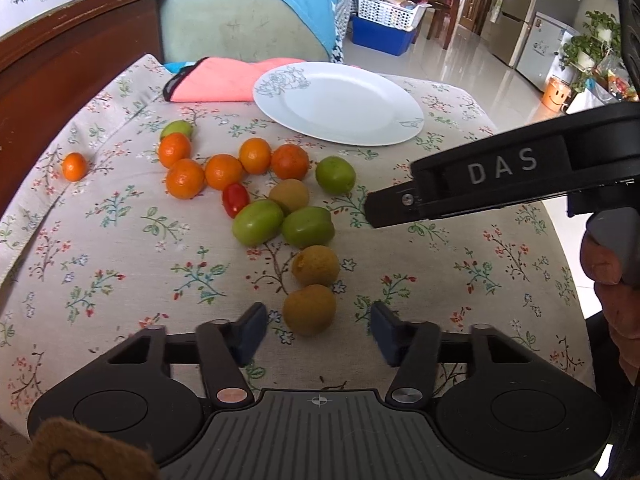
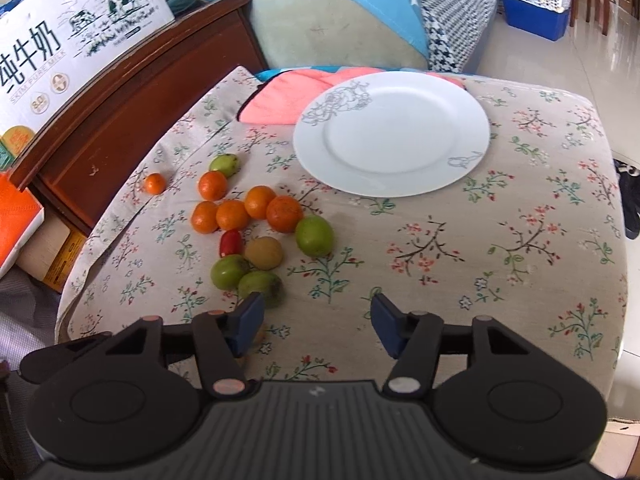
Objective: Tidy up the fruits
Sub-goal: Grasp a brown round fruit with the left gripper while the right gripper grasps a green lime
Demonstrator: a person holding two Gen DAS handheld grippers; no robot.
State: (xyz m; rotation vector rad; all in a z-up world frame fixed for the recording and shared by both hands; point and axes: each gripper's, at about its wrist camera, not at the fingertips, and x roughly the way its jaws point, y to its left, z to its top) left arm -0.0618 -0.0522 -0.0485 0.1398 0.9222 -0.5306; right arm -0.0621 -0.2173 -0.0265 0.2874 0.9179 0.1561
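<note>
We see the fruits (image 1: 256, 184) scattered on the tablecloth (image 1: 120, 264) just beside the white plate (image 1: 340, 104). Our left gripper (image 1: 318, 332) stands open around a brown fruit (image 1: 309, 309); our right gripper (image 2: 316, 324) is open, holding nothing.

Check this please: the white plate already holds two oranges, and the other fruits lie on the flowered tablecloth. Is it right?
Not quite. The white plate holds nothing; the right wrist view shows it bare. All the small oranges lie with the other fruits on the flowered tablecloth.
</note>
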